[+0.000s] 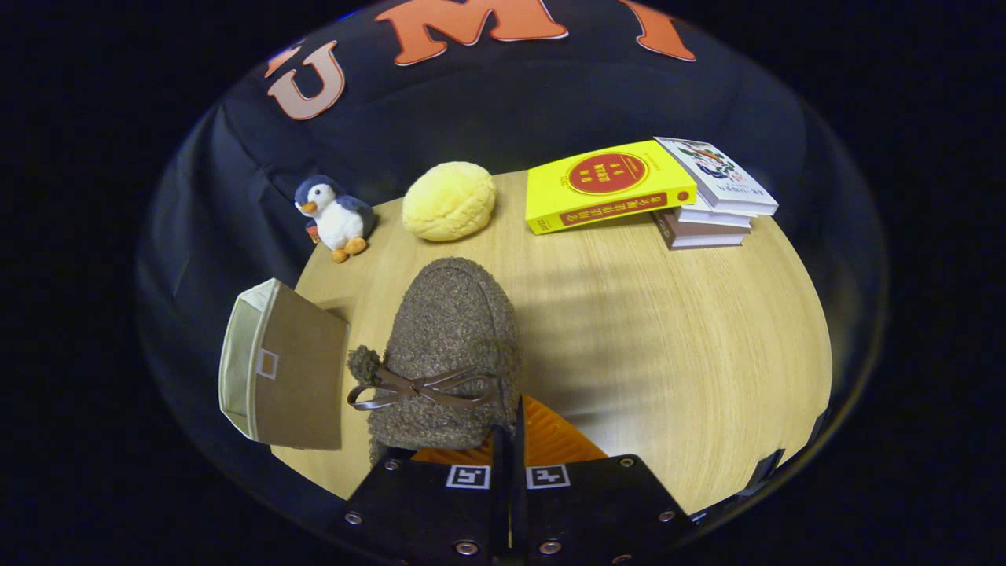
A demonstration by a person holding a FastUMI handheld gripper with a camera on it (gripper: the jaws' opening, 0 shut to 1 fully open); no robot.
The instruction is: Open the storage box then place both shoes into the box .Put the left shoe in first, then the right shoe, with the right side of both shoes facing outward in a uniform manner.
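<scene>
The tongs [509, 440] are gripping a fuzzy brown shoe [448, 346] at its heel end, their fingers pressed close together with only a thin slit between them. The shoe is a rounded slipper of curly, boucle-like fabric, with a thin brown leather bow [420, 387] lying across its top and its toe pointing away from the tongs. Just left of the shoe, a soft fabric box [283, 365] is sitting at the near left corner of the surface [668, 338], showing a flat brown side, a small label window and a pale lining. The surface is pale wood grain, smooth and round-edged. At its far edge a plush penguin [334, 214] is standing, a lumpy yellow bun-shaped cushion [449, 200] is resting beside it, and a stack of books [660, 192] is lying to the right. A wide stretch of bare wood is lying open right of the shoe.
</scene>
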